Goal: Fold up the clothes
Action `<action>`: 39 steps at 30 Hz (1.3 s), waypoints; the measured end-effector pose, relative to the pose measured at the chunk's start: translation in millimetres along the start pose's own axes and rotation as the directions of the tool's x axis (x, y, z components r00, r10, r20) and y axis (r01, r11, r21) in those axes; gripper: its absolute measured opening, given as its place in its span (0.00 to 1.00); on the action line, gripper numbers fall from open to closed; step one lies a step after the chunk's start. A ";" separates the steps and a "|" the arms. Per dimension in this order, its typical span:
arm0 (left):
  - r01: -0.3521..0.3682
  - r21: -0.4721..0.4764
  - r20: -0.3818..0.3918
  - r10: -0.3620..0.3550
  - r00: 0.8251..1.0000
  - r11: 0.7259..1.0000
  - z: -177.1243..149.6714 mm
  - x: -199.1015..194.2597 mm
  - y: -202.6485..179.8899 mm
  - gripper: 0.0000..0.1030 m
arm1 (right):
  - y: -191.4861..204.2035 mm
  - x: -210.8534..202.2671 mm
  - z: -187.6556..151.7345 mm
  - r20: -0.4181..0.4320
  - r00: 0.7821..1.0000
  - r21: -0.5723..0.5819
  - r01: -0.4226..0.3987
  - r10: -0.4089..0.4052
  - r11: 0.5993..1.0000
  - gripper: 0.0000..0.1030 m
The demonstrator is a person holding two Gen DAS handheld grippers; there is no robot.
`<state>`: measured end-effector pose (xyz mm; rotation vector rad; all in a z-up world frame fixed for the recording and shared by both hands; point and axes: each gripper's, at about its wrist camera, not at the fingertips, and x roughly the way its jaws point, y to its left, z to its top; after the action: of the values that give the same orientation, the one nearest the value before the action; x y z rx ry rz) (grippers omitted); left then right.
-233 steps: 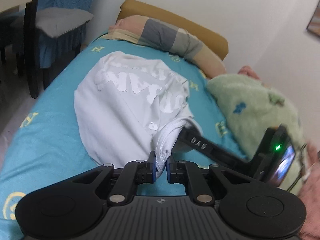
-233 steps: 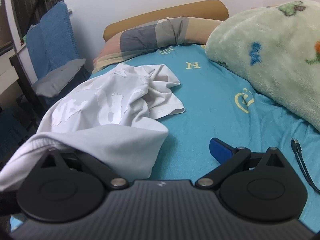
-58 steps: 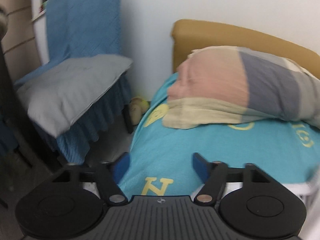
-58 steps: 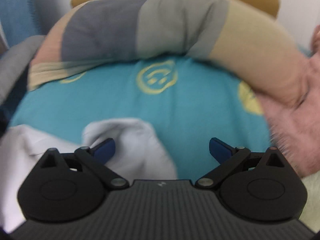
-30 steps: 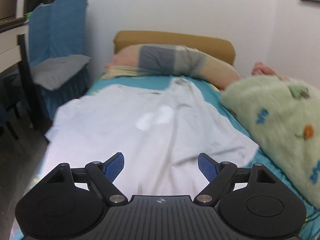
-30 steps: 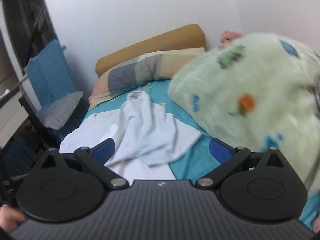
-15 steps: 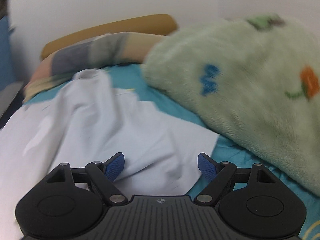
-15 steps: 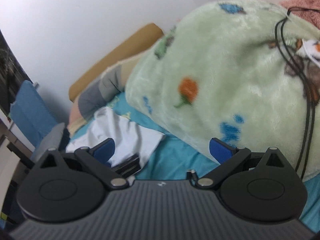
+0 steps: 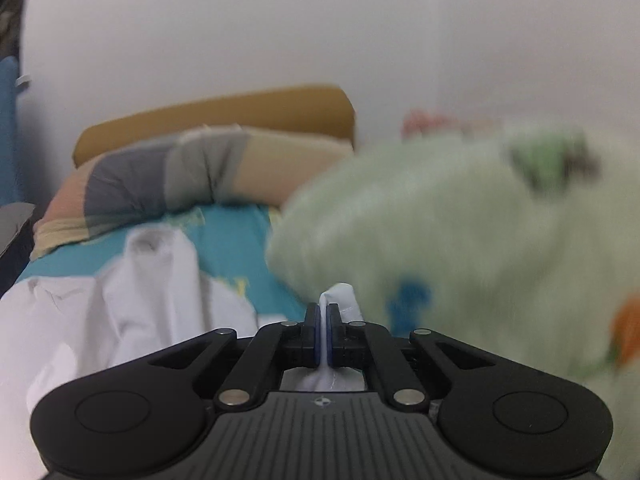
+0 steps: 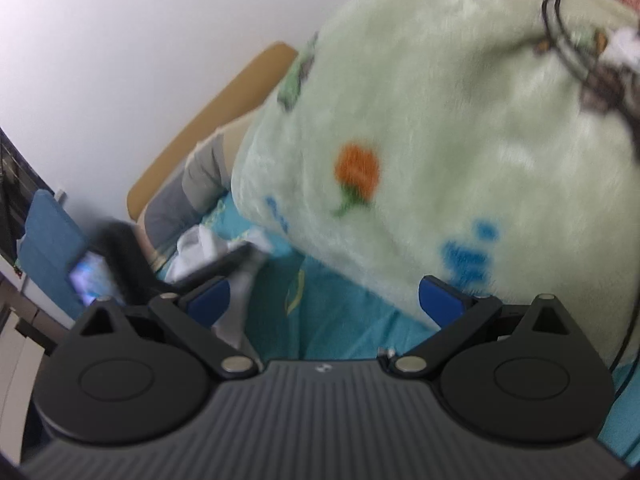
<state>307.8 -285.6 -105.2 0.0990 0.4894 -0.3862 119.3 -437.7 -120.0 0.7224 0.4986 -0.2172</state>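
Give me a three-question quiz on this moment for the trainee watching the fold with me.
1. True or false: the left gripper is shut on the white shirt.
2. The right gripper is: A) open, B) shut on the green blanket.
3. Fill in: the shirt lies on a ____ coloured bedsheet.

Key: 1 true; 2 A; 3 teal.
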 end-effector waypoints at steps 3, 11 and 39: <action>0.027 -0.081 0.080 -0.021 0.997 0.996 46.3 -13.0 9.8 0.03 | 5.3 -16.6 3.5 0.091 0.995 -0.028 0.050 -0.047 0.998 1.00; 0.050 -0.198 0.098 -0.031 0.995 0.979 127.7 30.1 -22.5 0.03 | 6.7 -19.4 2.1 0.154 0.982 -0.046 0.115 -0.107 0.992 1.00; -0.120 -0.302 -0.278 0.033 0.960 0.946 -109.6 -262.2 141.3 0.75 | 61.7 -16.6 -76.6 -0.256 0.965 -0.322 -0.142 0.058 0.936 0.94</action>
<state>101.1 -46.5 -76.6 -0.1426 0.8095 -0.2127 99.4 -340.1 -125.0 0.4357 0.7105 0.0567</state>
